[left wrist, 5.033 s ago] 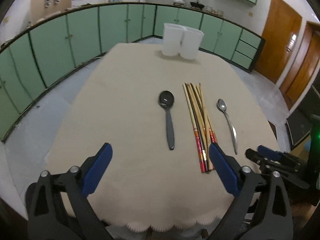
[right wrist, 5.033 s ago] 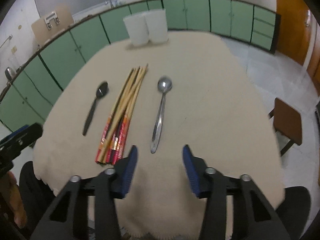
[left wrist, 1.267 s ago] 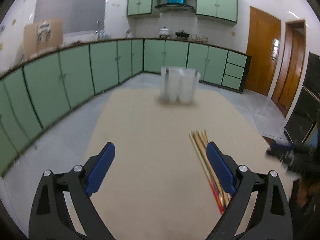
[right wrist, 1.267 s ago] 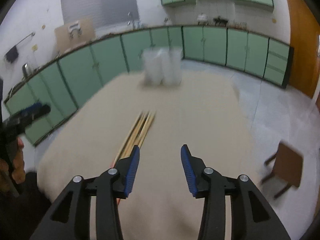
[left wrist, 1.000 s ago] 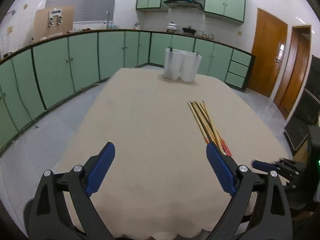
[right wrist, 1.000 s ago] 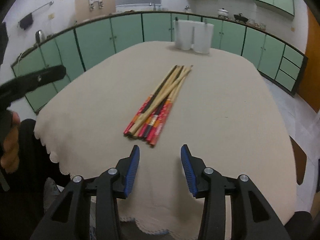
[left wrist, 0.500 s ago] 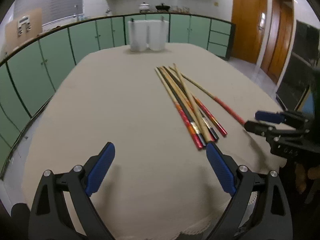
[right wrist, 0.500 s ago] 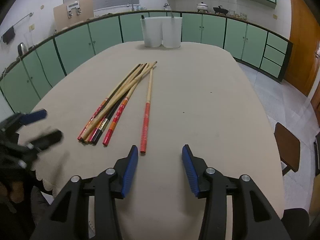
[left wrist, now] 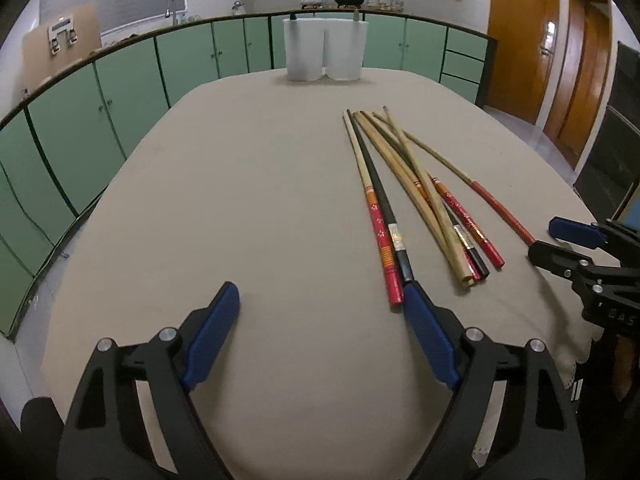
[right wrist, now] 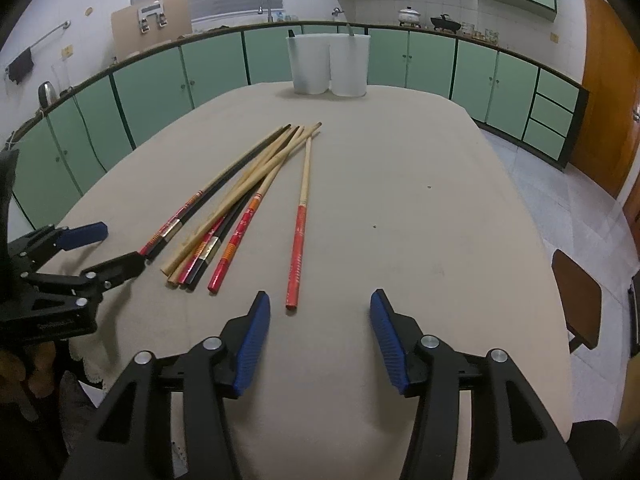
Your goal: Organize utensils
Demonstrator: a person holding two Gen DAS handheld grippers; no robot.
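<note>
**Inspector:** Report the state of the desk (right wrist: 420,208).

**Operator:** I take the two white holders (right wrist: 327,65) at the far edge as my landmark. A handle tip pokes above the rim of each, so I judge that two utensils are already stowed there. The chopsticks (right wrist: 236,204) are not: the bundle lies loose on the cloth well short of the holders, thin ends fanned toward them, red ends toward me. One stray chopstick (right wrist: 301,216) lies apart from the bundle, on the side farther from my left hand.

**Inspector:** And the tongs?

**Operator:** My left tongs (left wrist: 324,340) are spread wide and carry nothing; they sit low on the near side, far from the holders, with the right pad just beside the red end of the nearest stick. My right tongs (right wrist: 320,340) are also spread, somewhat less so, and empty; the stray stick's red end lies just ahead of the gap between their pads.

**Inspector:** Progress?

**Operator:** Partly done, in my judgement. Every chopstick remains to be picked up and carried to the holders.
</note>
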